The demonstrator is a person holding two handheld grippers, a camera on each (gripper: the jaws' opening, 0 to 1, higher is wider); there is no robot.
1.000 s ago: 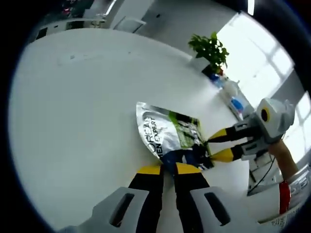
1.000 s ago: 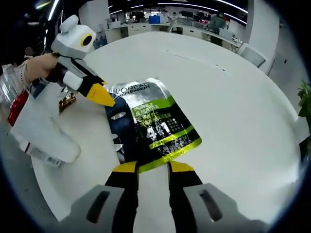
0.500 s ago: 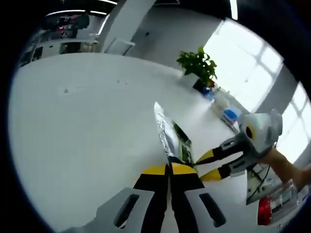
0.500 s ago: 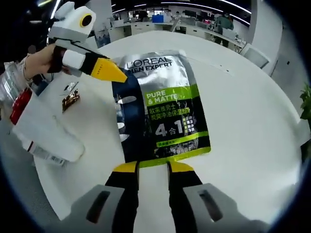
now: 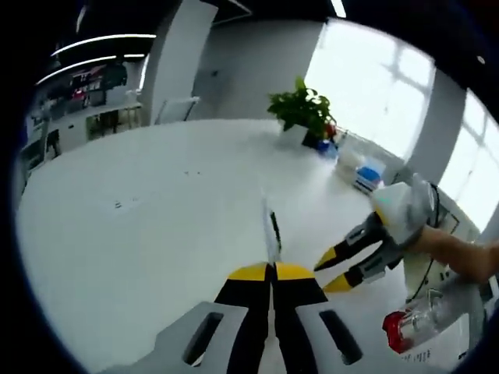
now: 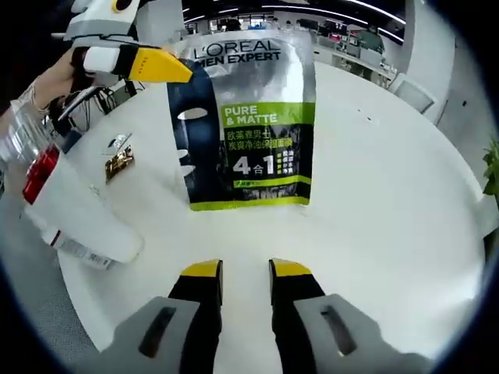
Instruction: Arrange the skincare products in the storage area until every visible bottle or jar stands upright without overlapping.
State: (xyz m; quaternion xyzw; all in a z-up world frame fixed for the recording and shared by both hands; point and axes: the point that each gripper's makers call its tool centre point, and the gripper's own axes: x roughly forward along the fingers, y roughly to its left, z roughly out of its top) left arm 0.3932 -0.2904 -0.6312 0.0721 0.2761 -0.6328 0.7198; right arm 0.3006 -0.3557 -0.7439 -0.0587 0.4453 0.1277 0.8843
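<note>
A silver, dark-blue and green face-mask sachet [image 6: 249, 117] hangs upright above the white table [image 6: 382, 202]. My left gripper [image 6: 175, 72] is shut on its upper left edge. In the left gripper view the sachet [image 5: 271, 231] appears edge-on as a thin strip rising from my left gripper [image 5: 273, 271]. My right gripper [image 6: 245, 269] stands open below the sachet, apart from it, with nothing between its fingers. It enters the left gripper view from the right, where the right gripper [image 5: 329, 269] also stands open beside the sachet.
A white tube [image 6: 82, 222] lies at the table's left edge beside a clear bottle with a red cap [image 6: 37, 173]. A small gold item [image 6: 118, 162] lies near them. A potted plant [image 5: 304, 109] and blue-and-white items [image 5: 366, 170] stand at the far side.
The left gripper has lifted the sachet off the table and turned it upright. Its lower edge has moved away from the right gripper's tips.
</note>
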